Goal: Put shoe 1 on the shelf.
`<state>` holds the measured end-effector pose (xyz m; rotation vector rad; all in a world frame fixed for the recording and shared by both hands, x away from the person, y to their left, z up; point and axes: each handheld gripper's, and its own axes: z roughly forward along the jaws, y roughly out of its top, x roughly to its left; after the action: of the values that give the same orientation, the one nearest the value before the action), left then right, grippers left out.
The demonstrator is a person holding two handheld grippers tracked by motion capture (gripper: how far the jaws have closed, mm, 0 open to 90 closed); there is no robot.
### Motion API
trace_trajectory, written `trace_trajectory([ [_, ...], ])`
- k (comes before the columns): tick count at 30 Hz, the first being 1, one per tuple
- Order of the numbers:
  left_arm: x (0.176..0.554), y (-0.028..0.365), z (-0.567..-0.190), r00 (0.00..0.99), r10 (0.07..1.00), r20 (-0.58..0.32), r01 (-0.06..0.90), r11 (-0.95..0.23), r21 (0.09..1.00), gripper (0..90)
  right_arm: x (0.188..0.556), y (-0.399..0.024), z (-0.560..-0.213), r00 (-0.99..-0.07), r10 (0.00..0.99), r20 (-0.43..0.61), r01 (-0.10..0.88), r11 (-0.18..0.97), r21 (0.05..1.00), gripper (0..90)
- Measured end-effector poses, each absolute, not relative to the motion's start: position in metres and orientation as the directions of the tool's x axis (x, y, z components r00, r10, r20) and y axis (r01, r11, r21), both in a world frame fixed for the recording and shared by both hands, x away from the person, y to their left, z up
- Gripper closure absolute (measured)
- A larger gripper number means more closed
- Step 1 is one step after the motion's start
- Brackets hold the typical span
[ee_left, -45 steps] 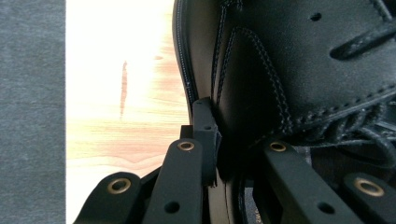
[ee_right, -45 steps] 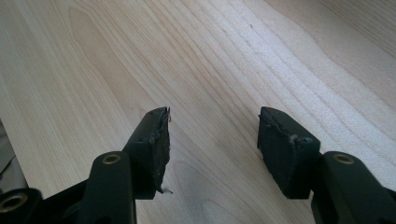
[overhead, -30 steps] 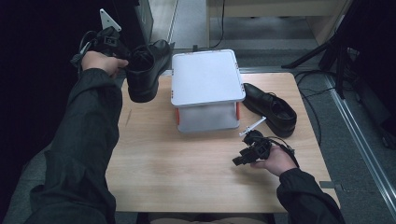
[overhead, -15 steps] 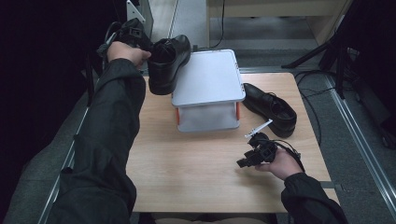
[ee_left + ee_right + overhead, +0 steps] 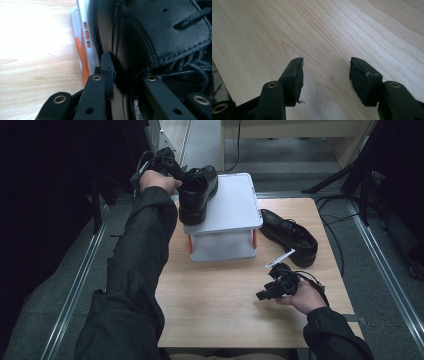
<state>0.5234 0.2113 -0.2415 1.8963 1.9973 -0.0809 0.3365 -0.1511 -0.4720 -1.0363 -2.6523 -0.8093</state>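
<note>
the black leather lace-up shoe [image 5: 196, 195] lies on the white plastic box's lid [image 5: 235, 205], its collar between the left gripper [image 5: 172, 170] jaws that have just been opening, so widen fully before withdrawing.

Occlusions and cropped items

The shoe [image 5: 160, 37] is running off the left gripper view's top and right edges, hiding one gripper finger; the person's sleeve [image 5: 135, 270] is covering the counter's [image 5: 220, 310] left edge.
</note>
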Motion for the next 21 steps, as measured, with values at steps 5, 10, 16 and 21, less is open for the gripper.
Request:
trace_trajectory([
  [5, 0.52, 0.206, -0.242, -0.009, 0.945, -0.326, 0.976, 0.079, 0.203, 76.3, 0.336, -0.149, -0.472, -0.742, 0.573, 0.349, 0.67, 0.612, 0.419, 45.2],
  [10, 0.515, 0.205, -0.247, -0.018, 0.927, -0.374, 0.978, 0.094, 0.186, 74.9, 0.336, -0.148, -0.472, -0.745, 0.57, 0.347, 0.666, 0.616, 0.42, 45.2],
  [16, 0.51, 0.202, -0.253, -0.011, 0.922, -0.387, 0.979, 0.089, 0.184, 72.8, 0.337, -0.146, -0.472, -0.745, 0.57, 0.346, 0.666, 0.619, 0.416, 45.2],
  [21, 0.508, 0.206, -0.257, -0.007, 0.915, -0.403, 0.978, 0.089, 0.186, 71.2, 0.337, -0.144, -0.473, -0.748, 0.567, 0.344, 0.663, 0.623, 0.414, 45.2],
])
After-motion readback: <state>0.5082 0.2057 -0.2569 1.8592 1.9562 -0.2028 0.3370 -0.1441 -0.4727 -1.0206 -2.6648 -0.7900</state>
